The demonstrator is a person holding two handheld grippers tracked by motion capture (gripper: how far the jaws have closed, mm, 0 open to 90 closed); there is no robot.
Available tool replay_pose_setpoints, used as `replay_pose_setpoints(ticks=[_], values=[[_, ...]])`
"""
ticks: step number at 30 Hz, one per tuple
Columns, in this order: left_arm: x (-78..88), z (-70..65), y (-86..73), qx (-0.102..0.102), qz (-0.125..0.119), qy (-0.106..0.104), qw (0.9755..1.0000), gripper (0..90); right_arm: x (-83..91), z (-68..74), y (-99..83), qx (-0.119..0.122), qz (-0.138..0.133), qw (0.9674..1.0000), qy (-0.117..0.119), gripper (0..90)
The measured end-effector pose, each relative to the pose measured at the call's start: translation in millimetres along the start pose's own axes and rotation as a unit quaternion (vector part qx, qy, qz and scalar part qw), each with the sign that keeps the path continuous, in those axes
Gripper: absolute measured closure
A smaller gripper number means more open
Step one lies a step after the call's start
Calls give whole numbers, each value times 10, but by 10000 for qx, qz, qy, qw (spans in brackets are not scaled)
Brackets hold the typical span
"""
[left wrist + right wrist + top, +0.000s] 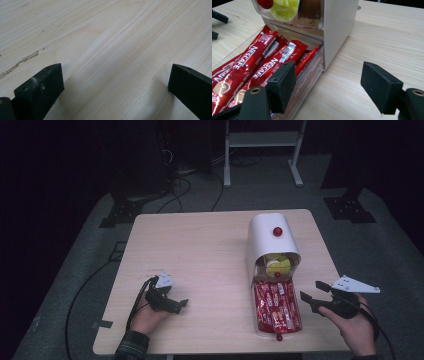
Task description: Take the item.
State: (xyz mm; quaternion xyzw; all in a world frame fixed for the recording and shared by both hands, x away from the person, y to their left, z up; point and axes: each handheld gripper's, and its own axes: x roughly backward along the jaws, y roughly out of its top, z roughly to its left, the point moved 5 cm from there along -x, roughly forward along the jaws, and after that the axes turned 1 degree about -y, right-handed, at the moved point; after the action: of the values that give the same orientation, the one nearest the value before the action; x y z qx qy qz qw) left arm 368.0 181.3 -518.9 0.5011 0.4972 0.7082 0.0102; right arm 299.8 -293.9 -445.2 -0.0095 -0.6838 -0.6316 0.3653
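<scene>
The right gripper (pixel 309 293) stands wide open just beside the pulled-out clear drawer (pixel 296 312) of the white organizer (pixel 265 232), nothing between its jaws. Red Nescafé sachets (pixel 259 67) fill the drawer, their lower ends cut off in the right gripper view. The upper compartment's yellow-green pods (pixel 278 265) are half hidden. The left gripper (pixel 181 305) rests wide open, well apart, over bare table (pixel 112 45).

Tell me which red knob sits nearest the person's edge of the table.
The knob on the pulled-out drawer, past the red coffee sticks; the other two sit farther back on the white box.
</scene>
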Motion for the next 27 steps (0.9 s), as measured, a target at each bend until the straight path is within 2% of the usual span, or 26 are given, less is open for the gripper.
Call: replay_pose_setpoints(ticks=[27], values=[[0, 0, 0, 0, 0, 0, 10000, 0, -19, 178, 48, 109, 3, 9997, 241, 293]])
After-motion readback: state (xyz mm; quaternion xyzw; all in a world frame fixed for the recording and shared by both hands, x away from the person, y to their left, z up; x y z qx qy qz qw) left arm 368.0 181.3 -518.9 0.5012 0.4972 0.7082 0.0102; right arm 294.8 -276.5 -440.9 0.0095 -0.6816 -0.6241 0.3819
